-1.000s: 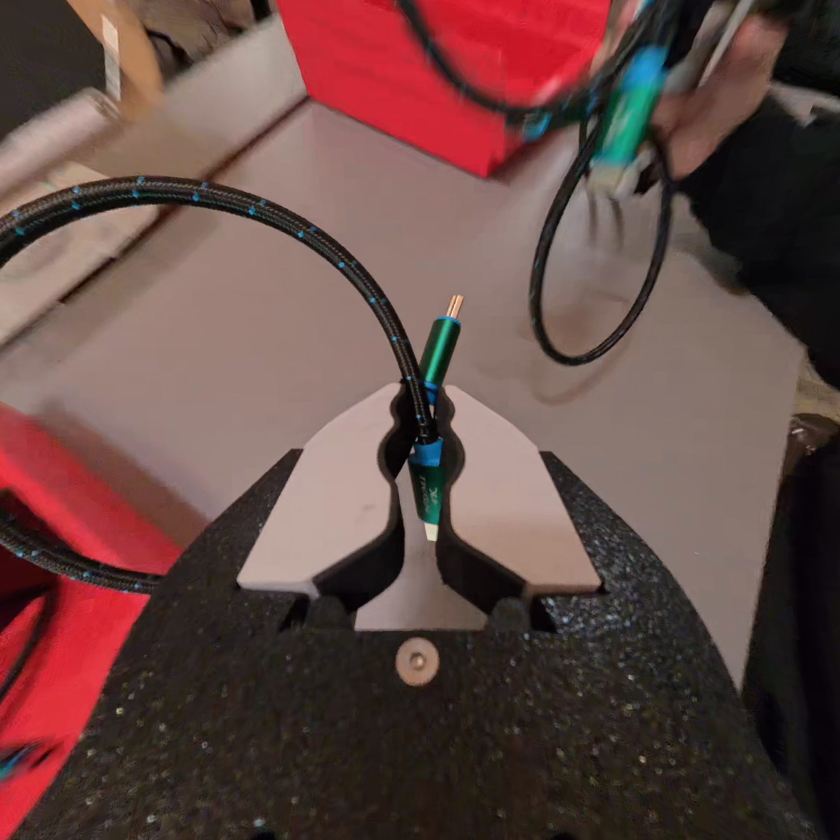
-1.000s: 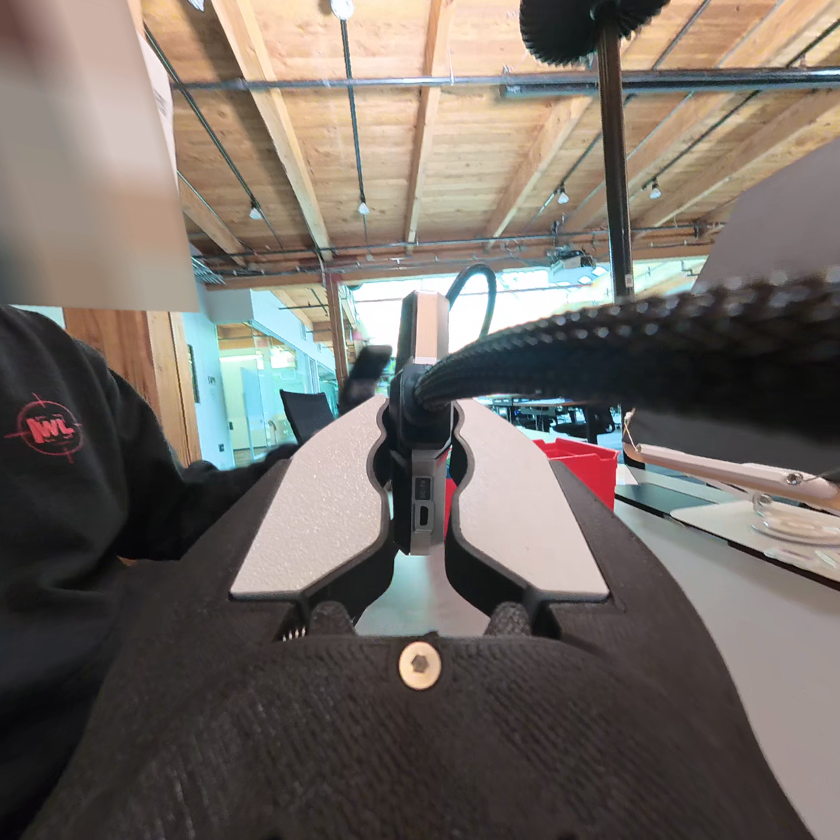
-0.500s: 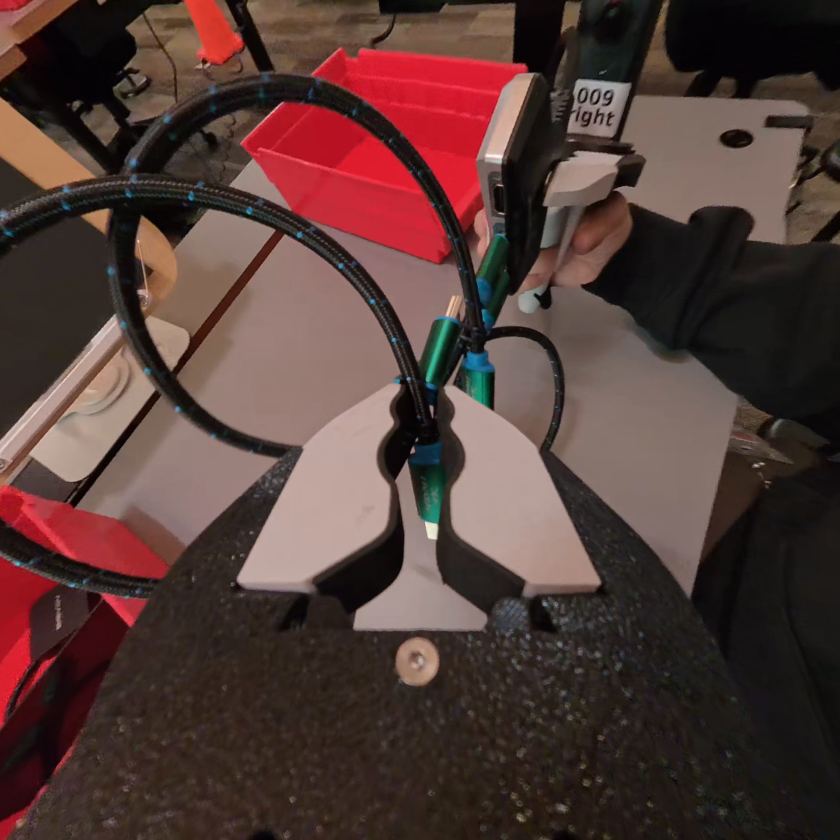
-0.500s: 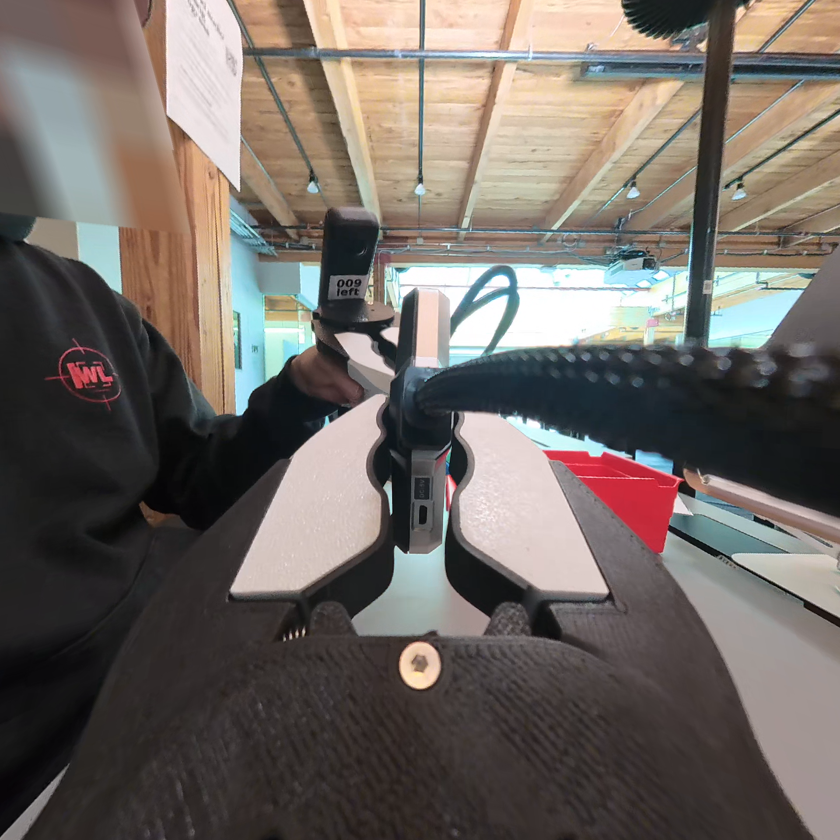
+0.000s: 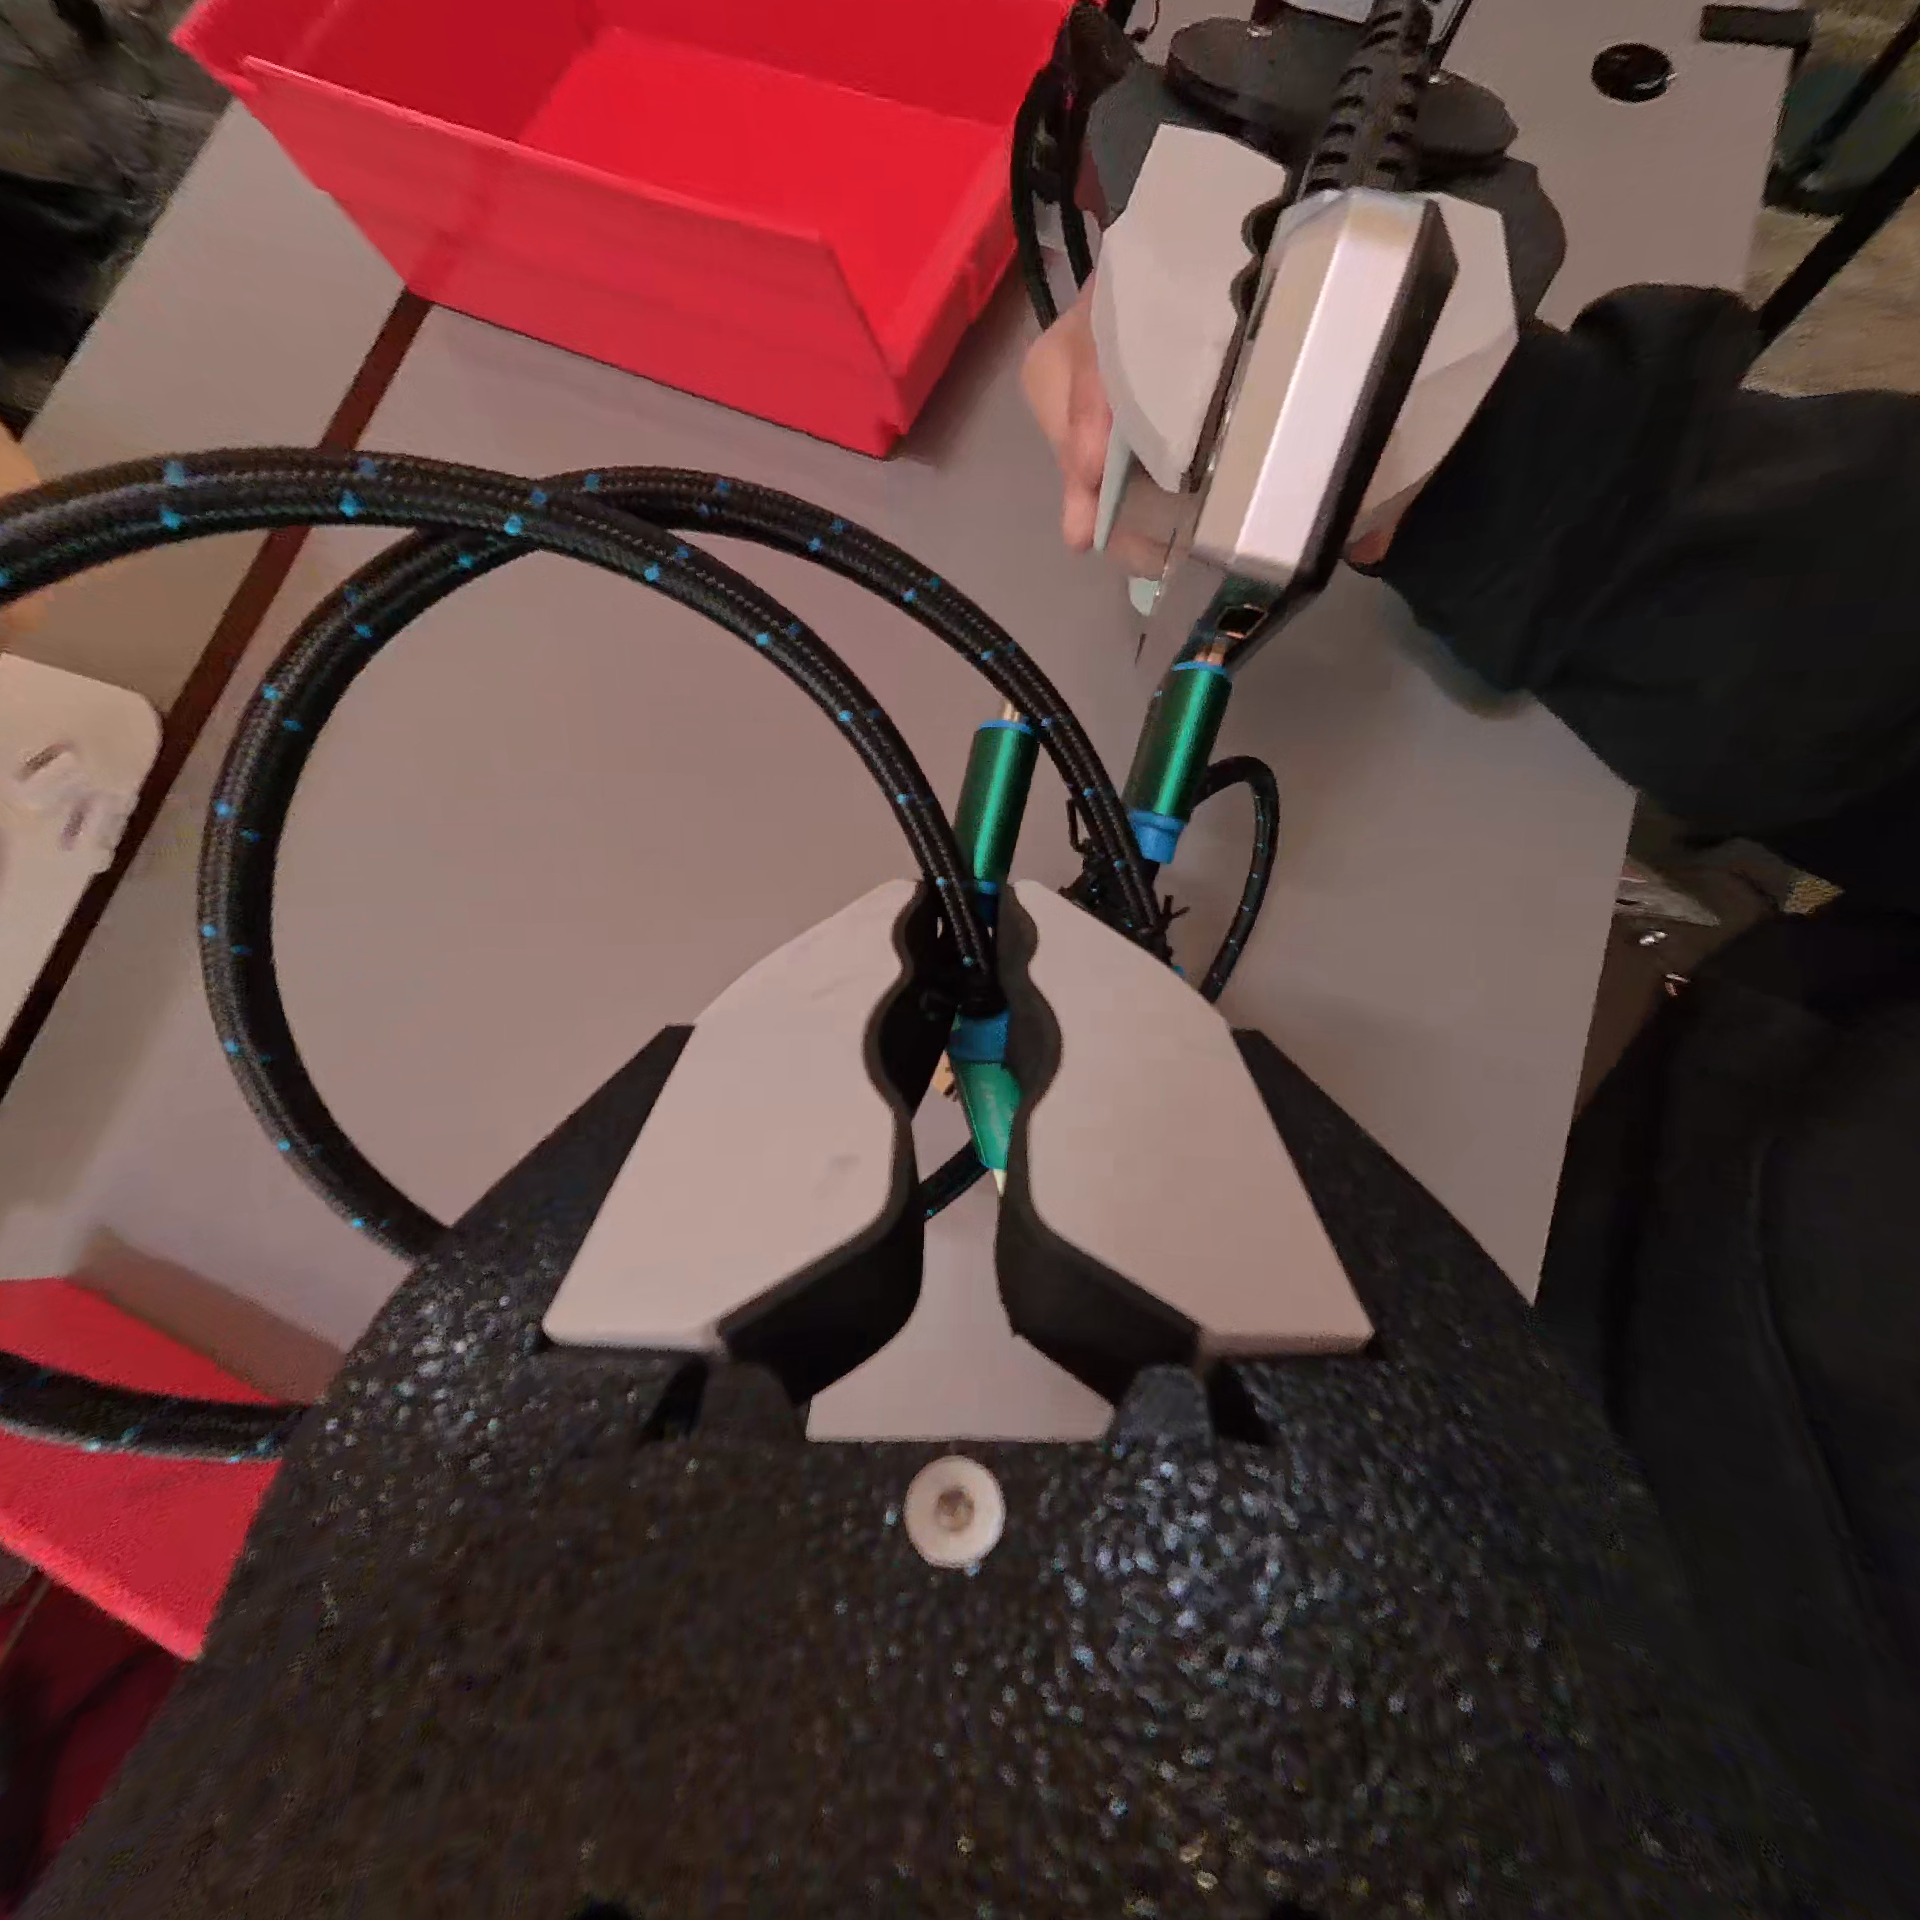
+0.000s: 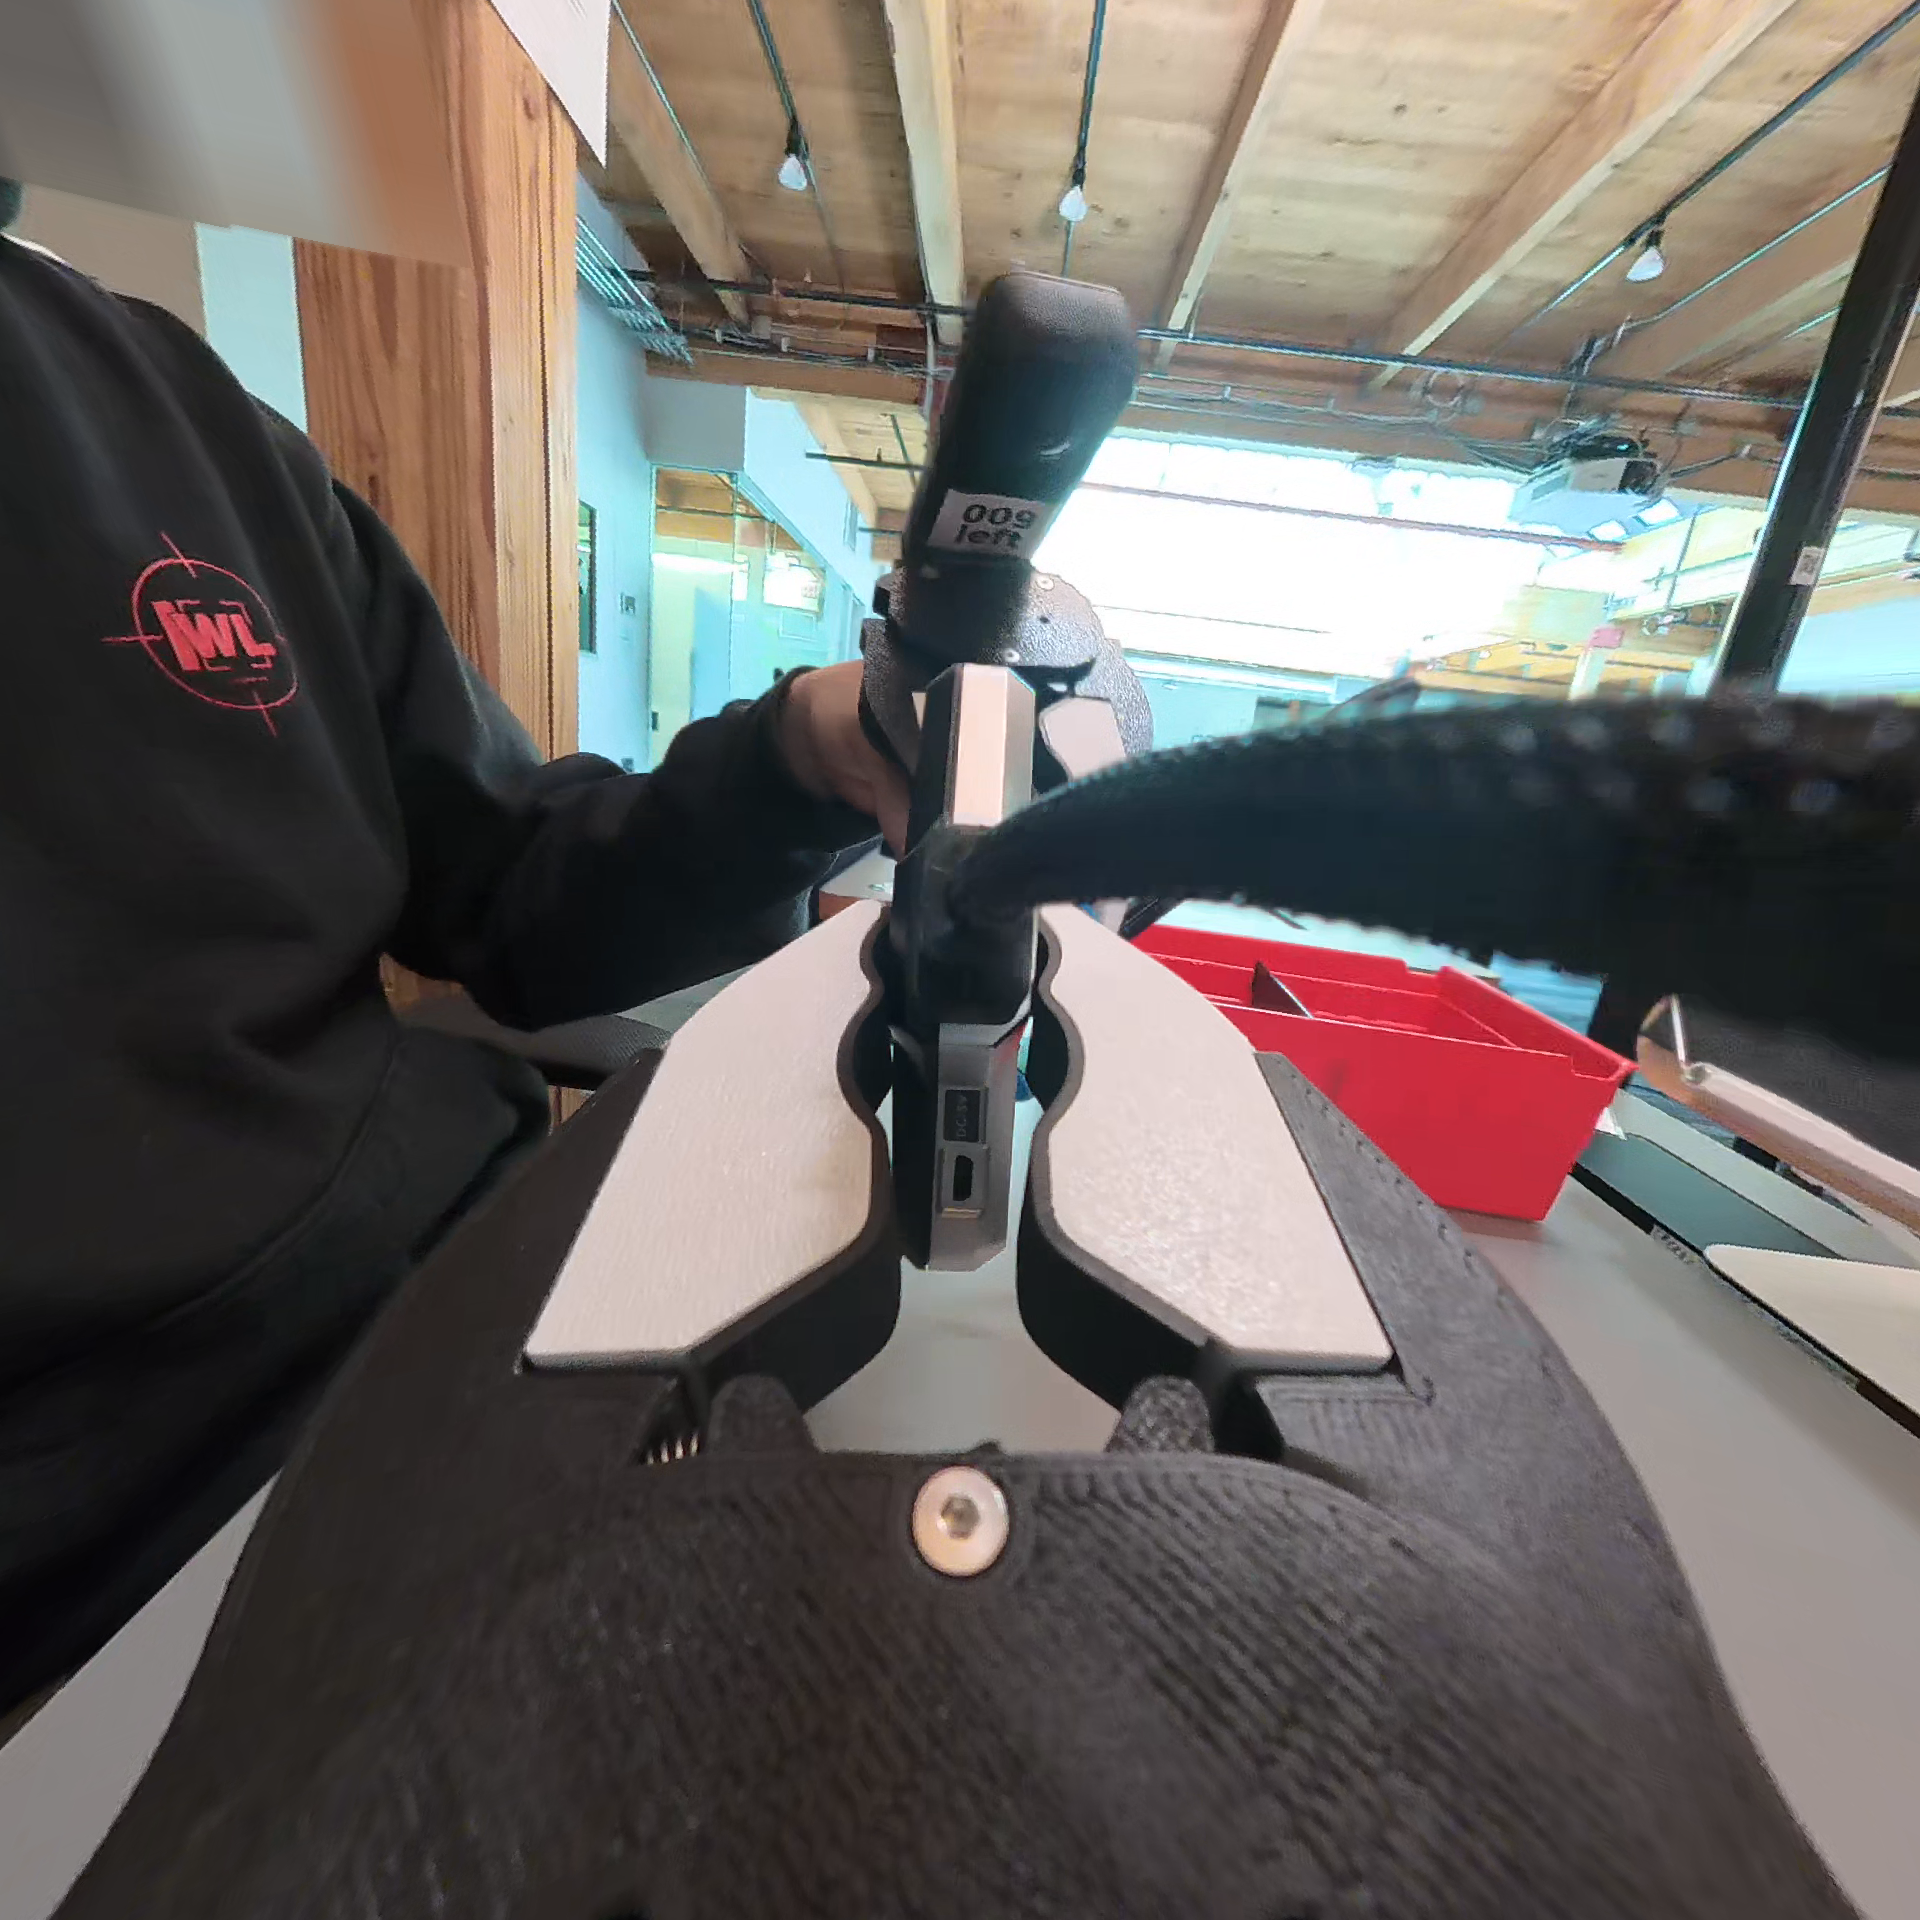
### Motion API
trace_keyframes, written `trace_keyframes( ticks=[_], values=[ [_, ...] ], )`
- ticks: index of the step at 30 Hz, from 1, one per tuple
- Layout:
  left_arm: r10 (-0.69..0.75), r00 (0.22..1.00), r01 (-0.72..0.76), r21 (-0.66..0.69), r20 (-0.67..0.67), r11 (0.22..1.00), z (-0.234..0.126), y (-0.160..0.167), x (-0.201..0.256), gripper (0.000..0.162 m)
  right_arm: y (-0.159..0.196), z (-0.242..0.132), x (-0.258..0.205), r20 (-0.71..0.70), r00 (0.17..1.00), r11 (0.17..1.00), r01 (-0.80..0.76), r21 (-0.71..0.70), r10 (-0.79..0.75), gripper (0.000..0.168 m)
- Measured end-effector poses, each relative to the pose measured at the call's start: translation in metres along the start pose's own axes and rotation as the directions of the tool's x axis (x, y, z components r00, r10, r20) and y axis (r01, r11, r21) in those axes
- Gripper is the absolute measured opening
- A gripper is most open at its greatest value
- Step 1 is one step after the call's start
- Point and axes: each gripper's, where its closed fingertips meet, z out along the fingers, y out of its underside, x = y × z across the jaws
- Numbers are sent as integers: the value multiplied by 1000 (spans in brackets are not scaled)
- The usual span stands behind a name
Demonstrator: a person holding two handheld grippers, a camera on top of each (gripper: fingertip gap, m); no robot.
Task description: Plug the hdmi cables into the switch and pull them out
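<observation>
left gripper (image 5: 961,1023) clamped on green plug (image 5: 985,1101) | right gripper (image 6: 956,1049) pinched switch (image 6: 961,1039) | second plug (image 5: 1174,748) maybe half-seated, could've slipped, crooked | looped cable (image 5: 623,540) tugging

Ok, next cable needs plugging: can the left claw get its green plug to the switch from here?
Probably yes. The switch hangs in the right claw just ahead of the left claw and its green plug, nothing solid between. A second plug sits at the switch's near edge and may crowd it.
</observation>
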Motion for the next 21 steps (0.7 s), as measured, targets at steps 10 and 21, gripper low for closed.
trace_keyframes(
  ticks=[10, 21],
  values=[
    [14, 956, 71, 275, -293, 959, -12, -14, 16, 10, -4, -4, 14, -47, 993, 992, -100, 75, 104, 22],
    [-25, 966, 45, 72, -258, 996, -10, -7, 23, 10, 2, 5, 7, 26, 983, 980, -181, 85, 180, 23]
  ],
)
